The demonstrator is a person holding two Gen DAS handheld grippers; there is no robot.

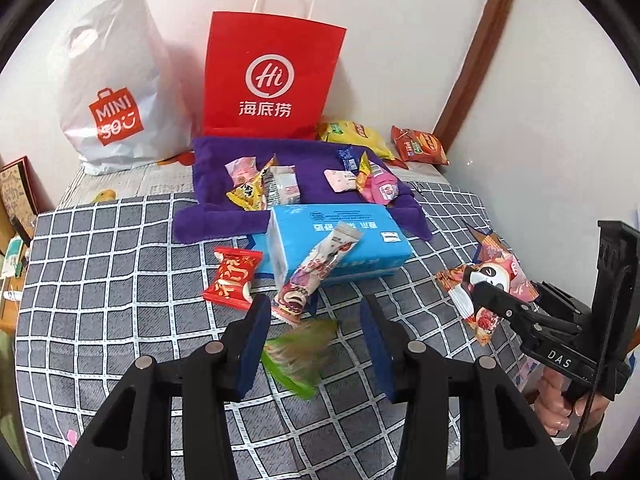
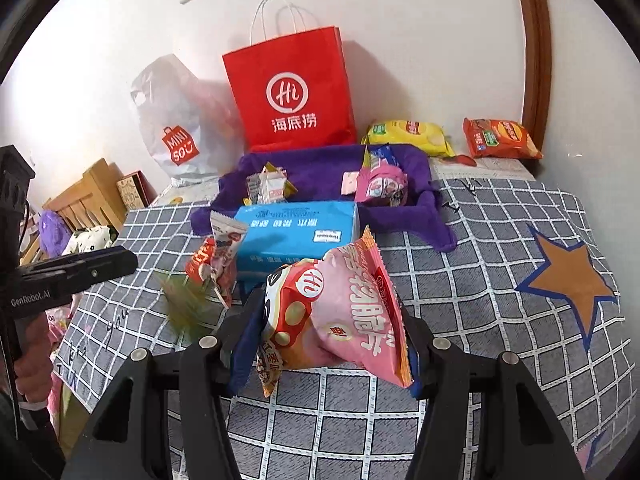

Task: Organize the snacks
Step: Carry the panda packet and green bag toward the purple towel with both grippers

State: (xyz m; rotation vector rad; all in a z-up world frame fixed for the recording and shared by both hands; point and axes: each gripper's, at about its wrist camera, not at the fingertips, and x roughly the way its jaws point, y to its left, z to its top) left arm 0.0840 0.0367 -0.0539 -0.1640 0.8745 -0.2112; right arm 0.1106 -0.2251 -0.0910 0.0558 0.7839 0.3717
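The fingers (image 1: 256, 344) of your left gripper (image 1: 314, 306) stand apart, released, pointing down at the grey checked cloth (image 1: 120, 280). A green packet (image 1: 298, 356) shows between them as a blur; it sits nearer the left finger and clear of the right one, and whether it touches the left pad you cannot tell. Just beyond the fingertips a long pink-and-purple stick packet (image 1: 316, 272) leans on a blue tissue pack (image 1: 340, 240), with a red packet (image 1: 232, 280) to the left of that finger's tip.

Your right gripper (image 2: 328, 312) is clenched on a pink snack bag (image 2: 344, 312), pads pressed to both of its sides, the bag raised off the cloth. From the left wrist it appears off to the right, with your hand (image 1: 560, 400) on its handle.

Farther ahead of both pairs of fingers lies a purple towel (image 1: 224, 224) strewn with small snacks. Behind it, against the wall, stand a red paper bag (image 1: 272, 76) and a white shopping bag (image 1: 116, 92), and to the right of the red bag lie a yellow chip bag (image 1: 356, 136) and an orange chip bag (image 1: 420, 144).
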